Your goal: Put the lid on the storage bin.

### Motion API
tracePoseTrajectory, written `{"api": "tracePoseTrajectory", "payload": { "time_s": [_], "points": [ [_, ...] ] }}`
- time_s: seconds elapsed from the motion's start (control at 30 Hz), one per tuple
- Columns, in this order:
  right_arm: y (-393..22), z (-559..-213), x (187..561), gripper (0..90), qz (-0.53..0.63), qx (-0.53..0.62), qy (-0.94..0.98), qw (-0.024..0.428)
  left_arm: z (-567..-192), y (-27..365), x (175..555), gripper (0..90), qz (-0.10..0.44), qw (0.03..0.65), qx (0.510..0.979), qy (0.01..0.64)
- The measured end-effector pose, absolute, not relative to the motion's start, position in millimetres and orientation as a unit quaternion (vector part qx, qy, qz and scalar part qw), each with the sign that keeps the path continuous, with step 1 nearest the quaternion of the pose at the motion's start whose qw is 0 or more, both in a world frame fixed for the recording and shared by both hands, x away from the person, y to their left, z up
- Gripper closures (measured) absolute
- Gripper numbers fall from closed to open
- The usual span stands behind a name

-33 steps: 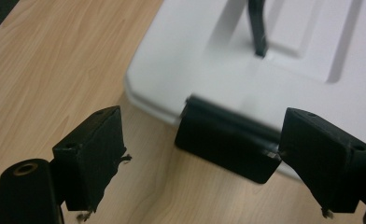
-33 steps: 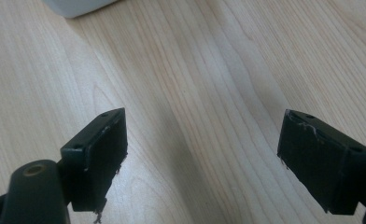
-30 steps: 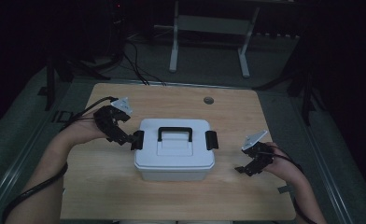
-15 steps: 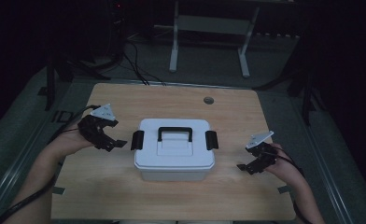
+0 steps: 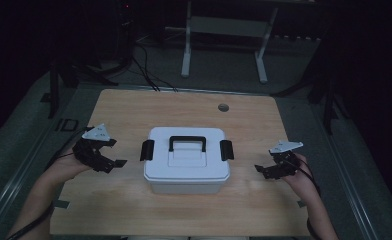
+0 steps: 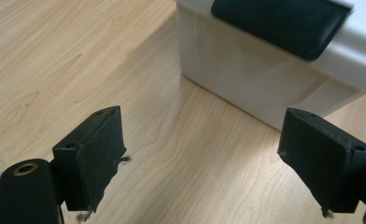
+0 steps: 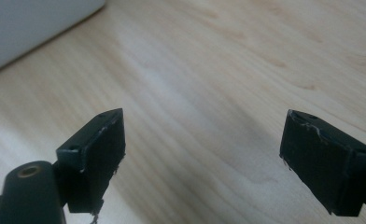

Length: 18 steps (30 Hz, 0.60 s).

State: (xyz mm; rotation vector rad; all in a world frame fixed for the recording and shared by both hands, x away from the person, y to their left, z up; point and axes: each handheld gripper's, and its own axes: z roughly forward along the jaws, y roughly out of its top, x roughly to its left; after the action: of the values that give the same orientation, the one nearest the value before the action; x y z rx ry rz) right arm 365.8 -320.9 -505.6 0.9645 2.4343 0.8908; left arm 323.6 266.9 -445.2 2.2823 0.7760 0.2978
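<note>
Wooden table (image 5: 134, 115) carries the white lidded box (image 5: 186, 167) between my grippers. Left gripper (image 5: 115, 159) and right gripper (image 5: 260, 171) stand wide, empty, beside its black latches (image 5: 146, 149); latches appear closed, lid on.

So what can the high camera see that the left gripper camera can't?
The high view alone takes in the white box's black carry handle, both side latches, the right gripper and the person's forearms. The left gripper view alone gives a close look at its own two black fingers standing wide apart with nothing between. Both share the white box, its left latch and the wooden table.
</note>
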Motion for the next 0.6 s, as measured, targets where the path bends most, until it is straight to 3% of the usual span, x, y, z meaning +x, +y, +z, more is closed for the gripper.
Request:
{"api": "tracePoseTrajectory", "payload": {
  "time_s": [0.6],
  "points": [
    [-337.9,-525.3,353.9,13.5,0.356,0.453,0.770,0.275,-509.3,279.9,298.3,14.2,0.140,0.414,0.833,0.340]
  ]
}}
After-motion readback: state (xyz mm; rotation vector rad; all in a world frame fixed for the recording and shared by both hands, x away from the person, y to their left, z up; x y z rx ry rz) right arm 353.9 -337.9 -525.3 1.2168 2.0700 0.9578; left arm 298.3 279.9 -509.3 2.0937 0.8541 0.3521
